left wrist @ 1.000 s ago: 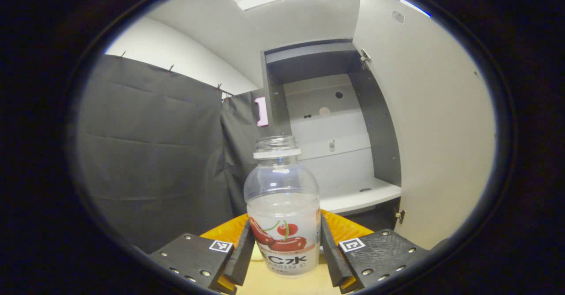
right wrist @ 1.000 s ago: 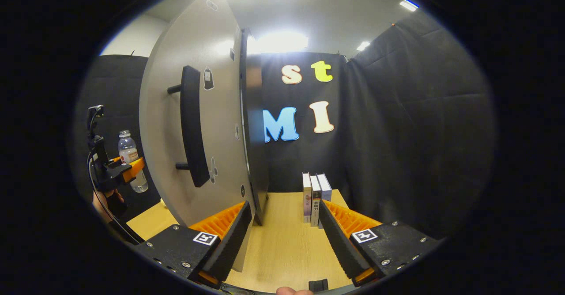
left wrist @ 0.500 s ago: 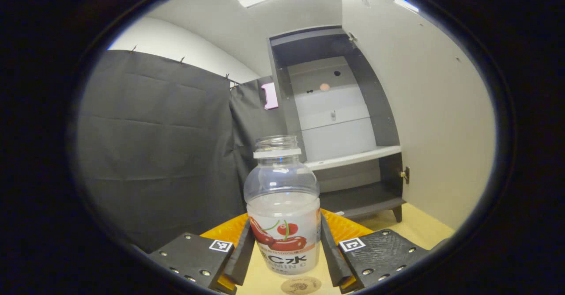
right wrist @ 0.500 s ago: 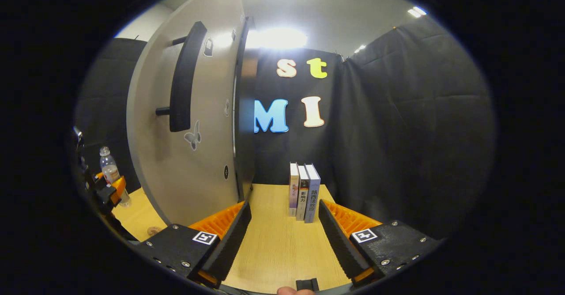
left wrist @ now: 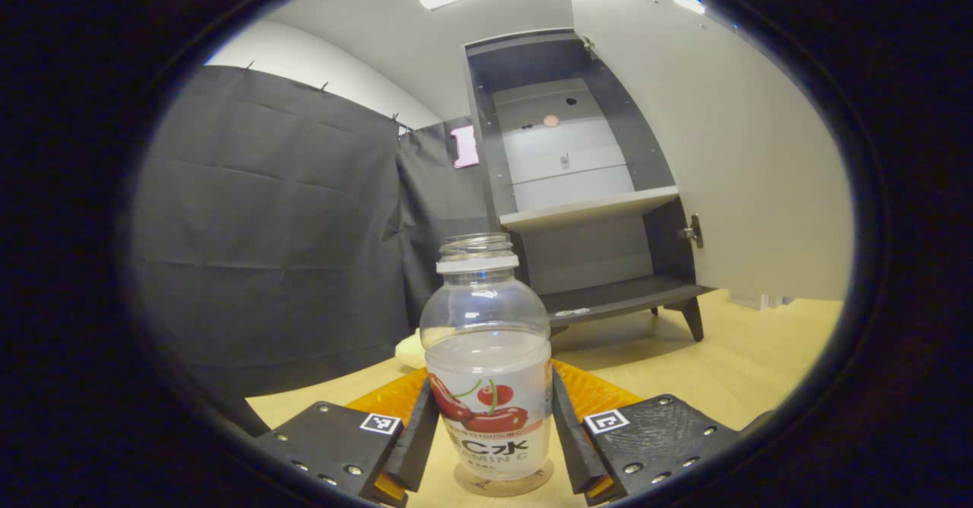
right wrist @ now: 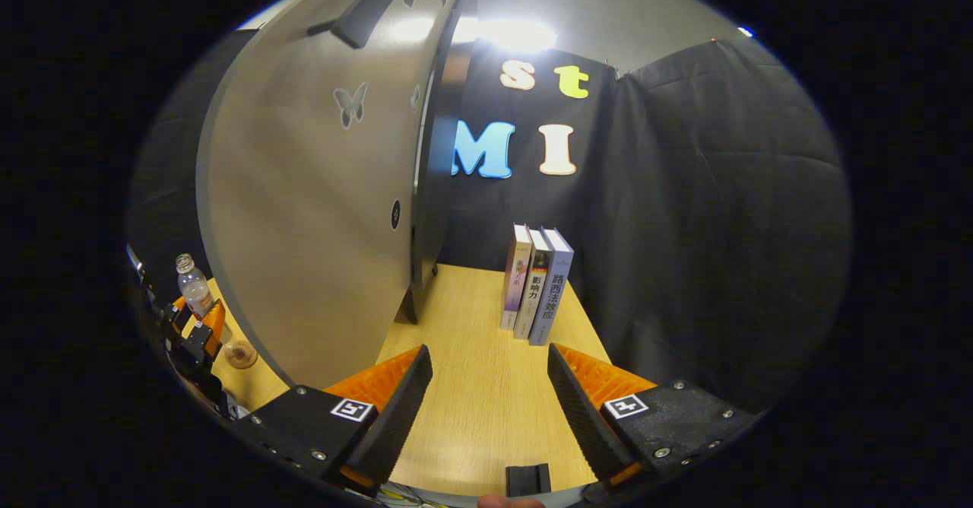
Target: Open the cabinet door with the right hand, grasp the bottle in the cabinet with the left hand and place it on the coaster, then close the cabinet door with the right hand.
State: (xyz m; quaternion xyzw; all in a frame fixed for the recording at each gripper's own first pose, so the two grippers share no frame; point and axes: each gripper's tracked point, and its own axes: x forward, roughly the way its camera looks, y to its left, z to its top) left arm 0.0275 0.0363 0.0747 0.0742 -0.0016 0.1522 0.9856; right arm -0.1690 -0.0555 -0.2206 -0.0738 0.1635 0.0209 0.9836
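Note:
A clear bottle (left wrist: 486,363) with a white neck ring and a red-fruit label stands upright between the fingers of my left gripper (left wrist: 492,390), which is shut on it. A round brown coaster (left wrist: 503,484) lies directly below the bottle's base; I cannot tell if they touch. Behind it is the dark cabinet (left wrist: 585,188), its pale door (left wrist: 722,150) swung wide. In the right gripper view my right gripper (right wrist: 486,409) is open and holds nothing, low over the table beside the door (right wrist: 304,211). The black handle (right wrist: 372,6) is high above it. The bottle (right wrist: 196,291) and coaster (right wrist: 242,354) appear far left.
Three books (right wrist: 536,284) stand upright on the wooden table (right wrist: 486,356) right of the cabinet. A pale cloth-like lump (left wrist: 410,350) lies left of the cabinet's foot. Black curtains close the booth on both sides.
My left gripper has come down with the bottle toward the table, and the coaster now lies under the bottle. My right gripper has dropped below the door handle, still open.

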